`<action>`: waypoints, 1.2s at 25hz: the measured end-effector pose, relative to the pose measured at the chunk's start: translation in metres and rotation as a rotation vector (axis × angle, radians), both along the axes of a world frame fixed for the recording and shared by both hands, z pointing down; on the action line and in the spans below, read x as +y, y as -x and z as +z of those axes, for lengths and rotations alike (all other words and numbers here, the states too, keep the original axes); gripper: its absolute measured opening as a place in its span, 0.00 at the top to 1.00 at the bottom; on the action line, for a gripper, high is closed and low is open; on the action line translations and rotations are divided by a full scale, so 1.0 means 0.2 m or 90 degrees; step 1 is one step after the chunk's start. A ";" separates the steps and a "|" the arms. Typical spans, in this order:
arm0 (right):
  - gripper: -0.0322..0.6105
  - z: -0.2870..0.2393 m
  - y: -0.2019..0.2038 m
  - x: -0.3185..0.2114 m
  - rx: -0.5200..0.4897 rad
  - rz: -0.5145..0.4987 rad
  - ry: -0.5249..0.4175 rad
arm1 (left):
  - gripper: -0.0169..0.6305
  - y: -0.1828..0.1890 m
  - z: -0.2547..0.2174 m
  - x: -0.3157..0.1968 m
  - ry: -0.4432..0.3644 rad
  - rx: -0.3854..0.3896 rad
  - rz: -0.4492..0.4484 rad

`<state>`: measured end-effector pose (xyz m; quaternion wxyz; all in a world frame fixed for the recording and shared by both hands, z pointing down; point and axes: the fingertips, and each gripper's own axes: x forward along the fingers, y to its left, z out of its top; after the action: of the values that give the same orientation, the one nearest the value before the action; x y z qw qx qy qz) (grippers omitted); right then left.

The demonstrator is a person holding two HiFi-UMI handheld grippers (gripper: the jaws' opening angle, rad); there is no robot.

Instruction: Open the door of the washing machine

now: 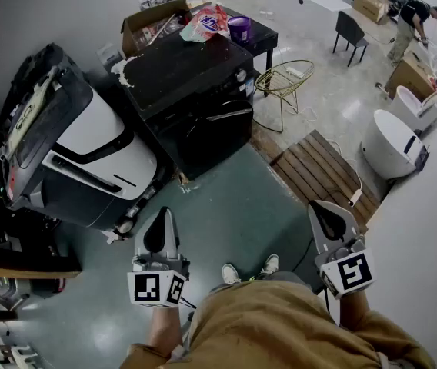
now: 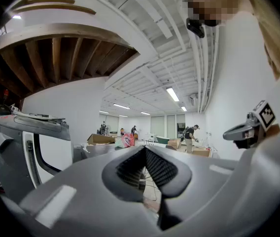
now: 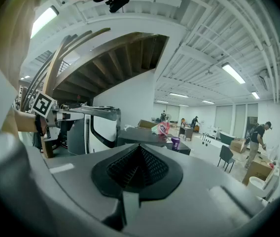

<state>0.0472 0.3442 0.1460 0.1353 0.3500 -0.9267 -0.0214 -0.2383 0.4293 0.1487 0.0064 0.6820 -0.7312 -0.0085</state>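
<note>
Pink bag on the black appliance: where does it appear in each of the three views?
Head view: the pink bag is near the top edge, slightly left of centre.
Left gripper view: the bag is small, just left of centre.
Right gripper view: the bag is small, just right of centre.
Shared landmark: the person standing by the cardboard boxes, right of the bag in every view.

Green floor (image 1: 234,206), black appliance (image 1: 195,98), white-and-grey machine (image 1: 80,156), wooden slatted platform (image 1: 322,171), wire chair (image 1: 284,79) standing on it
</note>
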 end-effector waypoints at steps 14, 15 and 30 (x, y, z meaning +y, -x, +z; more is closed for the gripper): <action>0.94 -0.04 -0.03 -0.07 -0.070 -0.026 -0.003 | 0.88 -0.02 -0.02 -0.10 -0.005 -0.005 -0.008; 0.94 -0.04 -0.03 -0.08 -0.075 -0.027 -0.003 | 0.88 -0.02 -0.03 -0.10 -0.008 -0.003 -0.009; 0.94 -0.01 -0.11 -0.19 -0.074 -0.043 0.003 | 0.18 -0.10 0.24 -0.31 0.153 -0.016 0.063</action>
<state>0.0702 0.3062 0.1443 0.0812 0.3185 -0.9445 -0.0031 -0.2180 0.3681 0.1972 0.0796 0.7115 -0.6926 0.0878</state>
